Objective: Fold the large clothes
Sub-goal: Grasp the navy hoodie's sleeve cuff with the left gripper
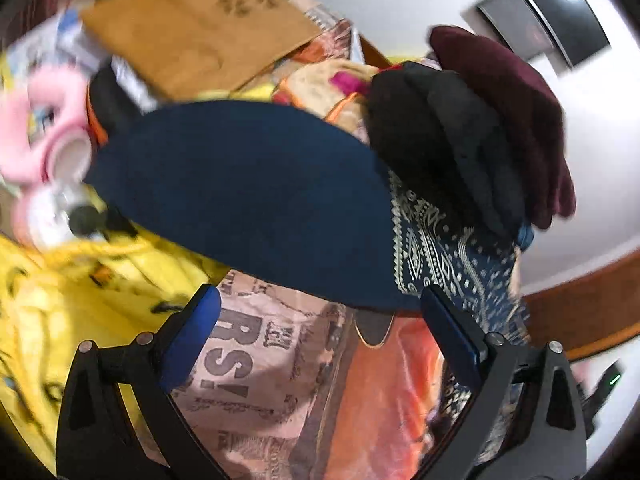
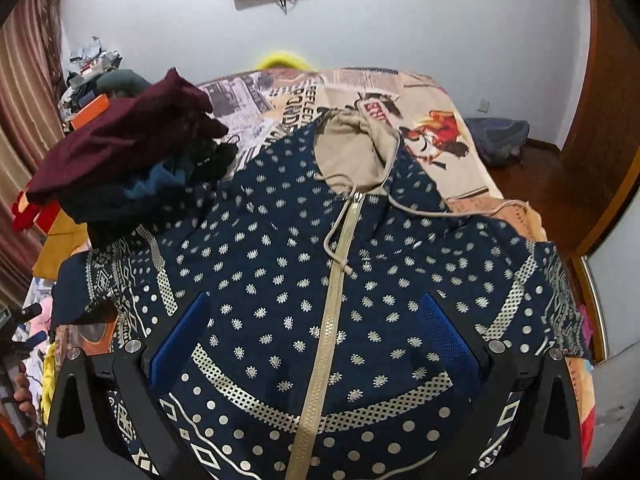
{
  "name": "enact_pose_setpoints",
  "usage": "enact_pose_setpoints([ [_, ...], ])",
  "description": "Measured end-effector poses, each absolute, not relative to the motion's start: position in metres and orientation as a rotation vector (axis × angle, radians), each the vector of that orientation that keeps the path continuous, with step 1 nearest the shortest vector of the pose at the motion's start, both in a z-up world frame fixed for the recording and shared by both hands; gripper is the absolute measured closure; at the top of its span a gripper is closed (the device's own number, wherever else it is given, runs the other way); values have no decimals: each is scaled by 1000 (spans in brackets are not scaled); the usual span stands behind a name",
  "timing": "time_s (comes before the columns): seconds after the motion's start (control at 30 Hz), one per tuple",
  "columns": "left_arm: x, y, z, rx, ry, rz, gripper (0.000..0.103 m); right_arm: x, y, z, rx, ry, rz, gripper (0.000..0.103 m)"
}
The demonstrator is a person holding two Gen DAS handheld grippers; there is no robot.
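A navy hooded jacket [image 2: 280,280] with pale dots and a beige zip lies spread face up on the bed, its beige hood [image 2: 352,148] at the far end. My right gripper [image 2: 316,320] hovers open just above its lower front, one finger on each side of the zip. In the left wrist view only a patterned sleeve or edge of the jacket [image 1: 440,256] shows at the right. My left gripper [image 1: 320,308] is open with nothing between its fingers, above the printed bedspread [image 1: 256,364], near a plain navy cloth [image 1: 248,200].
A stack of folded dark clothes, maroon on top [image 2: 120,144] [image 1: 504,120], sits on the bed at the jacket's left shoulder. Yellow fabric [image 1: 60,288], a pink toy [image 1: 44,128] and a brown paper bag [image 1: 192,28] crowd the left. The bed edge and wooden floor [image 2: 532,184] lie right.
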State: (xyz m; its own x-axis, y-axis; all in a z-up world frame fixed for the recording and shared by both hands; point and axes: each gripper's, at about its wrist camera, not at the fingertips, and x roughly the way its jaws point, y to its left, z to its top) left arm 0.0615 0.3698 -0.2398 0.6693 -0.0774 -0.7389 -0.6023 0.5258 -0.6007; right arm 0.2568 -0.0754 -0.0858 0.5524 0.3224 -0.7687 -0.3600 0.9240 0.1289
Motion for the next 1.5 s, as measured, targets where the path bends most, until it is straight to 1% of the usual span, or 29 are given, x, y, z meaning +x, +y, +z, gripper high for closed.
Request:
enact_pose_setpoints([
  [0.07, 60, 381, -254, -1096, 788, 333, 14, 259, -75, -88, -49, 908, 402, 0],
  [0.13, 60, 388, -263, -1160, 768, 321, 16, 260, -75, -88, -49, 910, 400, 0],
  [0.23, 62, 400, -268, -1161, 750, 365, 19, 262, -75, -88, -49, 910, 396, 0],
  [0.4, 64, 415, -283, -1244, 750, 413, 37, 262, -77, -86, -48, 913, 392, 0],
  [0.47, 67, 416, -283, -1241, 745, 430, 49, 261, -77, -84, -51, 914, 391, 0],
  [0.5, 68, 414, -276, -1209, 744, 453, 51, 261, -77, -83, -52, 915, 395, 0],
  [0.53, 71, 414, -272, -1181, 747, 474, 56, 260, -77, -81, -53, 917, 402, 0],
  [0.57, 74, 411, -264, -1131, 761, 511, 64, 259, -77, -80, -55, 916, 408, 0],
  [0.6, 75, 409, -260, -1095, 773, 537, 68, 258, -76, -79, -59, 915, 412, 0],
  [0.67, 81, 406, -249, -1016, 803, 594, 85, 255, -74, -75, -73, 909, 421, 0],
  [0.7, 82, 407, -248, -990, 810, 614, 89, 253, -72, -74, -81, 903, 427, 0],
  [0.73, 82, 406, -244, -959, 813, 637, 96, 251, -72, -72, -88, 897, 430, 0],
  [0.77, 82, 407, -242, -940, 800, 643, 99, 248, -71, -70, -100, 888, 434, 0],
  [0.87, 75, 399, -219, -856, 740, 674, 100, 242, -69, -66, -132, 871, 441, 0],
  [1.03, 86, 370, -164, -677, 649, 637, 101, 236, -71, -62, -165, 850, 456, 0],
  [1.27, 115, 308, -79, -504, 491, 456, 101, 235, -80, -58, -143, 840, 460, 0],
  [1.4, 136, 267, -46, -423, 445, 340, 101, 233, -85, -55, -145, 825, 464, 0],
  [1.5, 157, 238, -33, -373, 441, 256, 101, 233, -89, -55, -149, 821, 471, 0],
])
